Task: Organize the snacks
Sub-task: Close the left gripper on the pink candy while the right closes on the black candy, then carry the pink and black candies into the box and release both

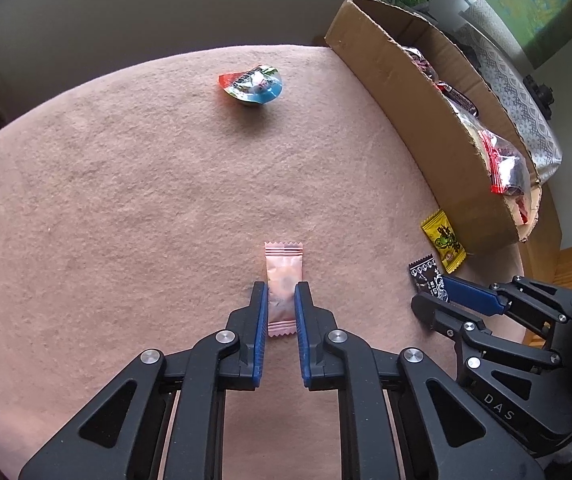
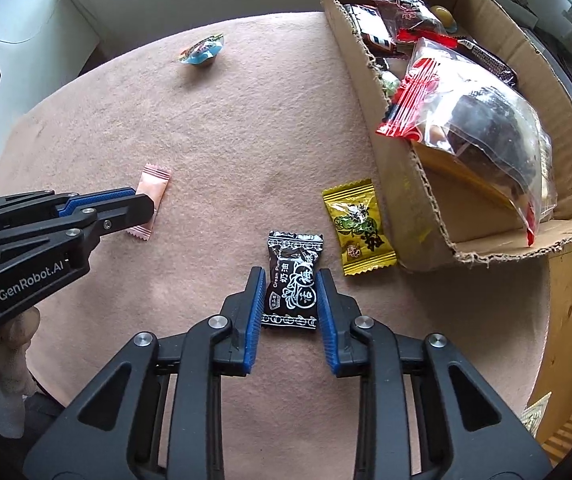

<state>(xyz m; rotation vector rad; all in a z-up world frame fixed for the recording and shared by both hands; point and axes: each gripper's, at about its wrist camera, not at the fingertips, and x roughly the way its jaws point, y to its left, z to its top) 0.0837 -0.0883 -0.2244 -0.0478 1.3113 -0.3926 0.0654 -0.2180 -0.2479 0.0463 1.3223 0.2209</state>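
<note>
A pink candy wrapper [image 1: 283, 260] lies on the pink cloth, and my left gripper [image 1: 281, 286] is shut on its lower half, pads pressing both long sides. From the right wrist view the left gripper [image 2: 143, 202] covers part of that pink candy [image 2: 153, 184]. My right gripper [image 2: 290, 272] is shut on a black plum candy [image 2: 294, 252], blue pads against its two sides. In the left wrist view the right gripper [image 1: 432, 292] sits over the black candy [image 1: 426, 274]. Both candies rest on the cloth.
A yellow candy [image 2: 358, 228] lies beside the cardboard box [image 2: 366, 80], which holds several snack bags. A blue-lidded jelly cup [image 1: 253, 84] sits far back on the cloth. The table edge [image 2: 566, 280] runs at the right. A gloved hand [image 2: 1, 360] holds the left gripper.
</note>
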